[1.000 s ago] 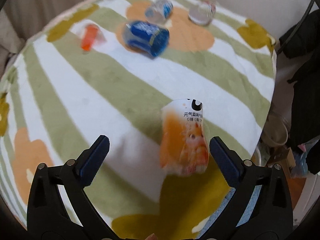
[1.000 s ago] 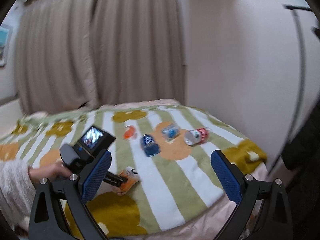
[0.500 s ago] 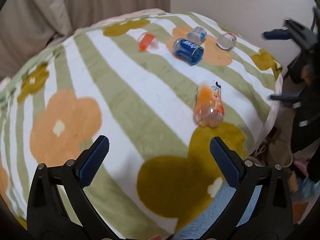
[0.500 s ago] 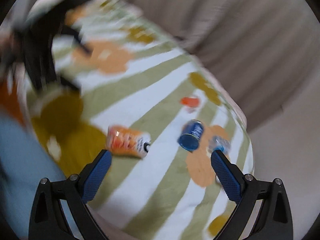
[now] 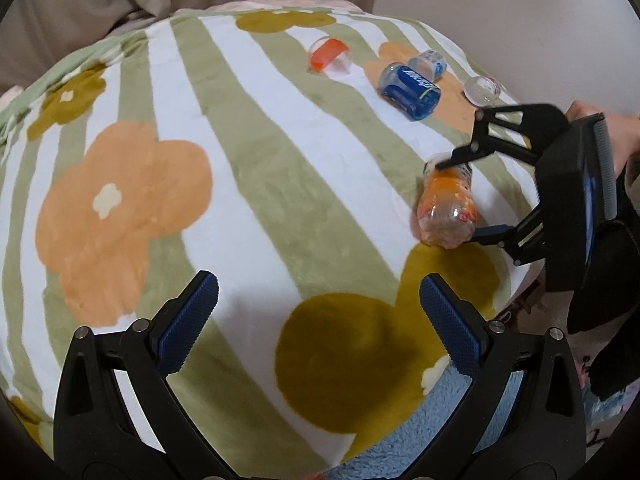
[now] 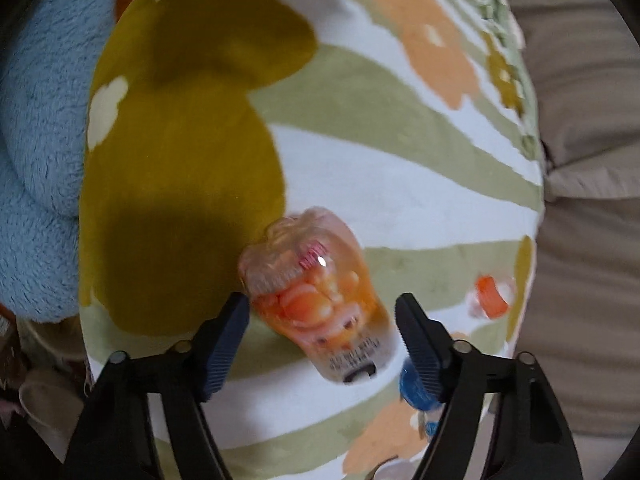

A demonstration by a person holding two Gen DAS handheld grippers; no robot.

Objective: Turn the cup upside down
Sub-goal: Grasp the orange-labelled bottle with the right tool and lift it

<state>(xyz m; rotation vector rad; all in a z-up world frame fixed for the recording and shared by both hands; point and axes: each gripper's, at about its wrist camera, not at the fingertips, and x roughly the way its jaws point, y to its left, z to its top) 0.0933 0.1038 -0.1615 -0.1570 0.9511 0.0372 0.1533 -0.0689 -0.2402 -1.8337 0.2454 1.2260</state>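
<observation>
The right gripper (image 6: 322,330) stands wide open around the orange cup (image 6: 316,300), one finger on each side of it and neither clearly touching; in the right wrist view the cup lies on its side at lower centre of the frame, on the striped blanket (image 6: 360,168). The left gripper (image 5: 318,312) at the bottom of its own view is also spread wide and holds nothing, well apart from the cup.

To do the grasp well, I judge the jaws should close across the cup's middle, squarely and gently, since the thin clear wall looks easy to crush and the soft blanket gives little support. A hold near the middle would leave room to turn it rim-down.

The left wrist view shows what the right cannot: the whole right gripper from outside, its fingers bracketing the cup at right centre, plus a blue cup (image 5: 410,90) and other cups toward the upper right. The right wrist view alone shows the printed label end nearest the camera.
</observation>
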